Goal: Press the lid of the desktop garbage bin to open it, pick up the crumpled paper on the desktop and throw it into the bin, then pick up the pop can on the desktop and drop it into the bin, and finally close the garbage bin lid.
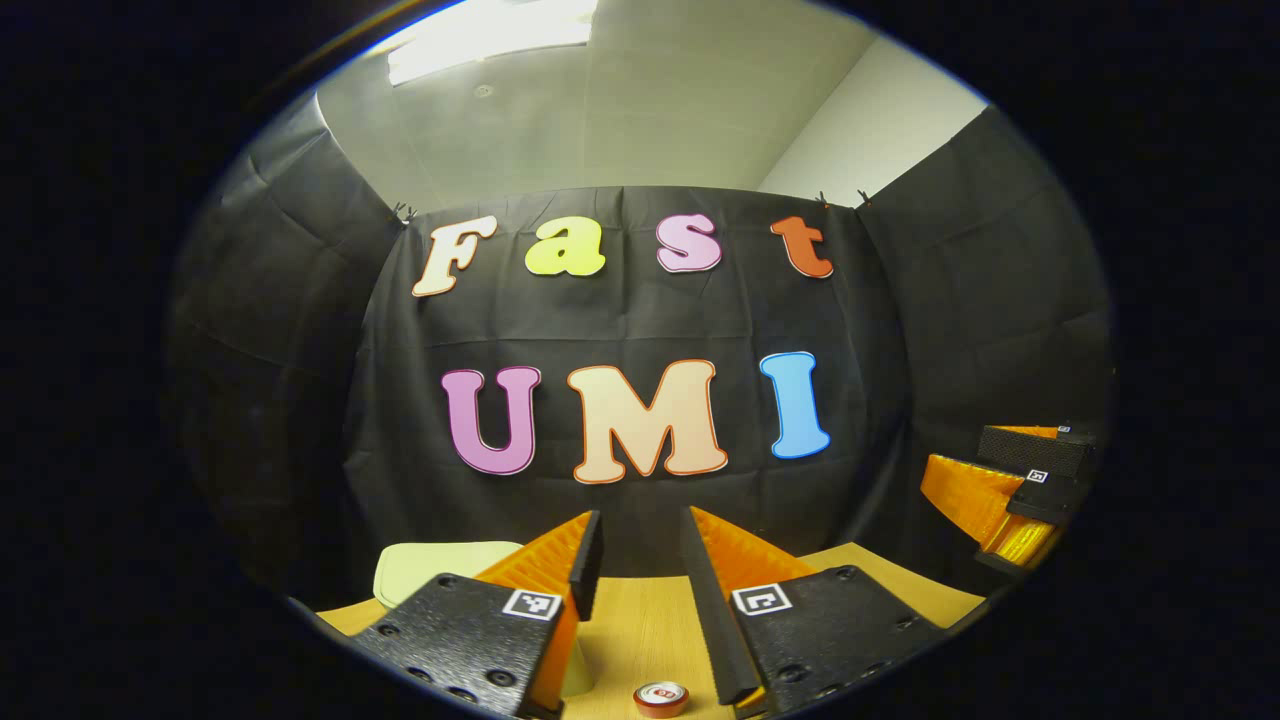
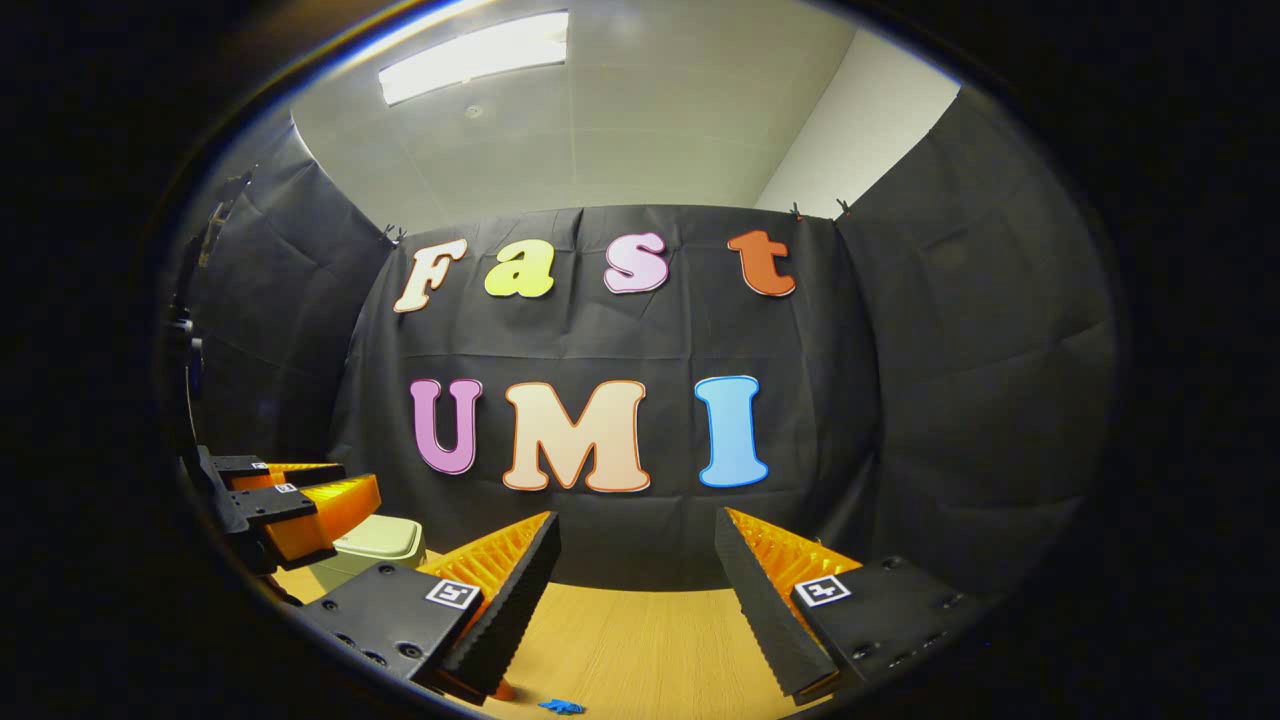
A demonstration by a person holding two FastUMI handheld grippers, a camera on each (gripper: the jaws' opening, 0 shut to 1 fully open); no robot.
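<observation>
in the left gripper view the left gripper (image 1: 640, 560) sits low in the middle of the frame, its jaws spread with bare wooden tabletop (image 1: 640, 620) showing in the gap between them and nothing pinched. the pop can (image 1: 661, 698) stands at the very bottom edge, just below that gap, seen from above with its silver top and red rim. the garbage bin (image 1: 440, 565) — pale green, lid down — sits at lower left, partly hidden behind the left finger. at the right edge of the same view the right gripper (image 1: 1010, 490) hangs above the table's far side. in the right gripper view that gripper (image 2: 635, 580) holds the bottom centre, jaws spread wide and empty over the tabletop (image 2: 640, 650). at lower left the left gripper (image 2: 300, 495) floats just in front of and above the bin (image 2: 375, 545), whose lid looks closed (whether the two touch cannot be told). a small blue scrap (image 2: 562, 706) lies on the wood at the bottom edge; what it is cannot be made out.
</observation>
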